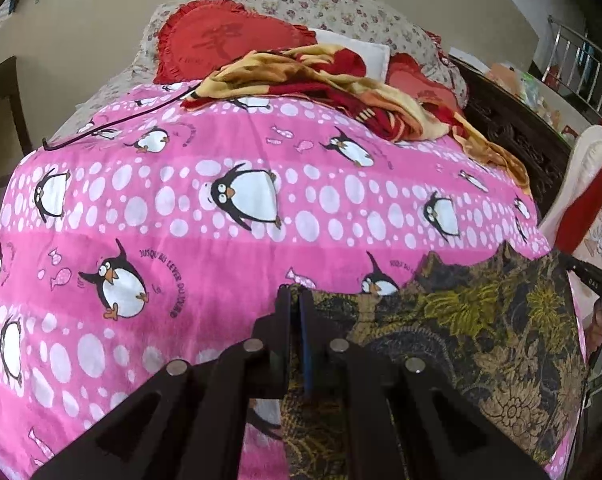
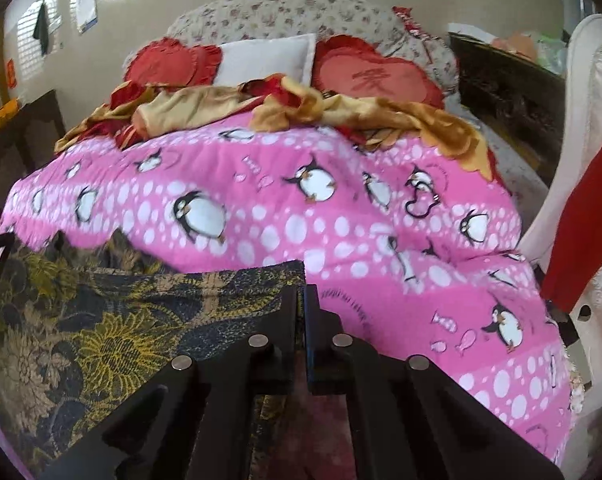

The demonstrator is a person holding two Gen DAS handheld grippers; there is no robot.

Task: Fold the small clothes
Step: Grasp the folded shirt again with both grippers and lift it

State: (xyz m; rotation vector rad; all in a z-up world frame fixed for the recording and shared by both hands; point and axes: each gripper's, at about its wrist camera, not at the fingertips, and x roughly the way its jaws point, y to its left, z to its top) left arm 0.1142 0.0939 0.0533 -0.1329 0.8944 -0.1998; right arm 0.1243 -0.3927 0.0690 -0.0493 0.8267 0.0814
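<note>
On the pink penguin bedspread [image 1: 229, 248], your dark floral garment [image 1: 481, 332] lies at the near edge, stretched between both tools. Your left gripper [image 1: 295, 300] is clamped tight on the garment's left corner; your right gripper [image 2: 304, 296] pinches its right corner. Beyond the bedspread, a red-and-gold blanket [image 2: 221, 108] sits crumpled before red heart cushions [image 2: 373, 76].

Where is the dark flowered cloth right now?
The dark flowered cloth lies at the near edge of the pink penguin blanket, stretched between the left gripper and the right gripper, each shut on a corner.
</note>
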